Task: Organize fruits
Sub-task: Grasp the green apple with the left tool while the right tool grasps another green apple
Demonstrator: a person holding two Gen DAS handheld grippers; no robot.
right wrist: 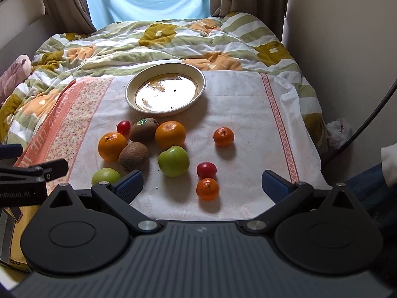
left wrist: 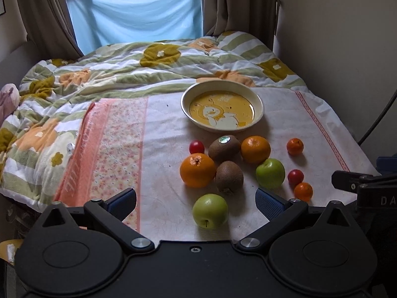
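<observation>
Up close in the left wrist view, the left gripper (left wrist: 196, 198) holds its ribbed blue pads wide apart over a smooth green apple (left wrist: 210, 210) at six o'clock of the fruit cluster, gripping nothing. At twelve o'clock sits a round, glossy cream bowl (left wrist: 258, 104) with a yellow cartoon duck printed inside; it holds no fruit. Between them, on a white towel (left wrist: 285, 124) with a pink floral band at nine o'clock and a thin red patterned stripe at three o'clock, lie a dimpled orange (left wrist: 197, 170), two fuzzy brown kiwis, the farther kiwi (left wrist: 224, 147) wearing an oval sticker too small to read, a second orange (left wrist: 255, 149), another green apple (left wrist: 270, 173), two shiny red cherry tomatoes (left wrist: 196, 147) and two small mandarins (left wrist: 295, 146). At four o'clock the other tool's black body shows the letters "DA". From the right wrist view, the right gripper (right wrist: 202, 182) is likewise spread open and empty, with a mandarin (right wrist: 207, 189) and a cherry tomato (right wrist: 206, 170) lying just ahead between its pads. Glare whitens the bowl's inside at eleven o'clock. The towel's band reads partly "THE". At nine o'clock the left tool bears "nRobot.AI". A rumpled quilt (right wrist: 173, 39) with green stripes and mustard flowers lies beyond.
</observation>
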